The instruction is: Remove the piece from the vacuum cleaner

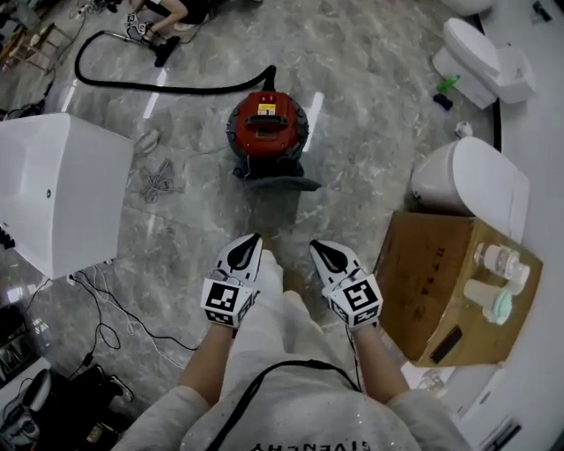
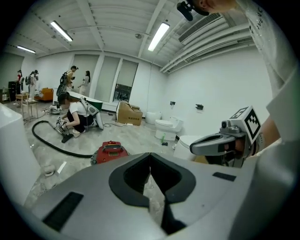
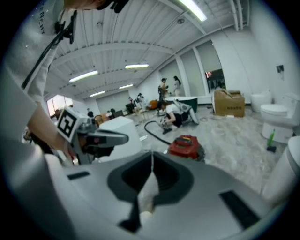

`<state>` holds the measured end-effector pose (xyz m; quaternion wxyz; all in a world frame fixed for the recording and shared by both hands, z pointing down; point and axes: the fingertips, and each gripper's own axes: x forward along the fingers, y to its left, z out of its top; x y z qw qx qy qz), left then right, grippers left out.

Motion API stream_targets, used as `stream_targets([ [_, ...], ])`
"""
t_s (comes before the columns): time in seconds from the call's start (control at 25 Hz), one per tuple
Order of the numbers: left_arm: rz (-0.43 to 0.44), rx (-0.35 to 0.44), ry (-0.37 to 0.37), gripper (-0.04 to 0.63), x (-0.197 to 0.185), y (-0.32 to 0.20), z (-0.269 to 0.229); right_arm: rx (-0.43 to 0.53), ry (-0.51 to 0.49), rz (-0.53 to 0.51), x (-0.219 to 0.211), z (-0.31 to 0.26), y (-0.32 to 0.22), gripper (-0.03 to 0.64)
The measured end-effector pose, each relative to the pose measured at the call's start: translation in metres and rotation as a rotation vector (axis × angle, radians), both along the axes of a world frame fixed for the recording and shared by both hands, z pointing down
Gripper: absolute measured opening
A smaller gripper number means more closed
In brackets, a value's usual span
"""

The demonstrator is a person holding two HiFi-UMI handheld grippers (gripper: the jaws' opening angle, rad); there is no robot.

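Note:
A red canister vacuum cleaner [image 1: 268, 130] stands on the marble floor ahead of me, with a dark base plate at its front. Its black hose [image 1: 141, 85] curves away to the upper left, toward a crouching person [image 1: 167, 18] who holds its far end. The vacuum cleaner [image 2: 109, 152] shows small in the left gripper view and the same vacuum cleaner [image 3: 186, 146] in the right gripper view. My left gripper [image 1: 246, 243] and right gripper [image 1: 322, 249] hang side by side well short of it, both shut and holding nothing.
A white box-shaped appliance [image 1: 62, 189] stands at the left, with cables [image 1: 115, 330] trailing on the floor below it. A cardboard box [image 1: 441, 286] bearing bottles sits at the right, beside a white toilet [image 1: 471, 181]. A second toilet [image 1: 480, 62] stands farther back.

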<state>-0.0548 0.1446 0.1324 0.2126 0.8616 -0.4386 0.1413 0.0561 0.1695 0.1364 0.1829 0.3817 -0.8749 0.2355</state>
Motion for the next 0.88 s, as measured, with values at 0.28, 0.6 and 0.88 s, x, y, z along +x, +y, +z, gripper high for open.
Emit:
stream_targets([
  [0.28, 0.058, -0.08, 0.025, 0.023, 0.008, -0.04, 0.06, -0.095, 0.016, 0.096, -0.004, 0.067, -0.027, 0.015],
  [0.6, 0.238, -0.08, 0.008, 0.023, 0.012, -0.083, 0.123, -0.118, 0.026, 0.166, -0.007, 0.119, -0.06, 0.015],
  [0.88, 0.312, -0.117, -0.012, 0.025, 0.03, -0.093, 0.194, -0.164, 0.039, 0.036, -0.019, 0.19, -0.071, 0.017],
])
